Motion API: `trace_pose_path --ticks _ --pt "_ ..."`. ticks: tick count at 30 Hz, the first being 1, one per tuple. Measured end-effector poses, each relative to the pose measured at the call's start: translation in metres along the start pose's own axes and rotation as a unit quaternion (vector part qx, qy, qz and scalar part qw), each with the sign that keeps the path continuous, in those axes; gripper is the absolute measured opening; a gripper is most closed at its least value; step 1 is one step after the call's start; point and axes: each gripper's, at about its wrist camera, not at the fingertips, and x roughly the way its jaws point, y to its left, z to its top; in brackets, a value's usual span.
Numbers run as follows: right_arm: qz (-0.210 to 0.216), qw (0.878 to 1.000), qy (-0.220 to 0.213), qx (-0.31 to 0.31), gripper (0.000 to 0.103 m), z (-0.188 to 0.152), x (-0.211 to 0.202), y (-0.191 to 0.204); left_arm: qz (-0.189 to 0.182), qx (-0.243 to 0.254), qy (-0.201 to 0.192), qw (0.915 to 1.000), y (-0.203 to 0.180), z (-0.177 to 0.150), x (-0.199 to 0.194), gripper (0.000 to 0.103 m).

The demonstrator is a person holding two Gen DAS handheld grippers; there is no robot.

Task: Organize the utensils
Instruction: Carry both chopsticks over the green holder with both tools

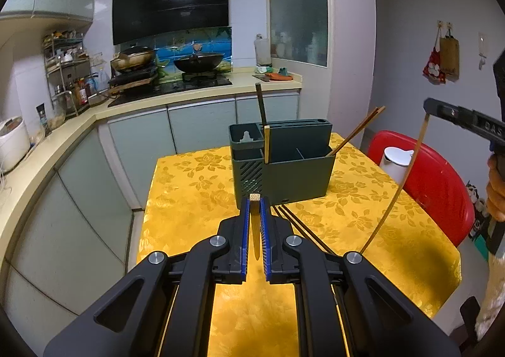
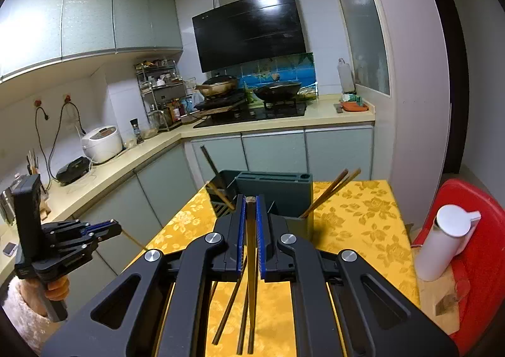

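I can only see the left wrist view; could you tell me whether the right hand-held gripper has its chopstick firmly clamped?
Observer: Yes, the right hand-held gripper is shut on a chopstick, pinched near its top end.
Operator: Thank you. Where does my gripper sit from there?
Observer: The left hand-held gripper appears off the table's left edge, in front of the cabinets.
Operator: Is anything beneath the right one?
Observer: Two dark chopsticks show below it against the yellow tablecloth.

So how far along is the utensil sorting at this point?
Partway. Done: chopsticks already stand in the green holder. In hand: the left tool and the right tool each grip one chopstick. Left: loose chopsticks on the yellow tablecloth.
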Motion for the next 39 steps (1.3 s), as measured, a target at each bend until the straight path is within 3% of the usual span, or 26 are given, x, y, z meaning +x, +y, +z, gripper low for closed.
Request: trace_pose_path --ticks 8,19,28,39 --pt "-0.007 1.0 0.002 -0.005 0.007 0.02 0.011 -0.005 -0.018 0.011 0.015 0.9997 -0.002 0.024 0.008 0.006" --pt "-0.012 1.0 -0.009 -0.011 0.007 0.055 0.028 -0.012 -0.033 0.028 -0.003 0.9991 -0.016 0.072 0.017 0.006" --pt "-0.03 0.999 -0.039 -0.011 0.007 0.094 0.038 -0.019 -0.033 0.036 -0.026 0.9985 -0.037 0.124 0.033 0.007" --pt "-0.063 0.995 -0.076 -0.027 0.007 0.121 0.068 -0.019 -0.025 0.033 -0.032 0.9986 -0.052 0.157 0.071 0.007"
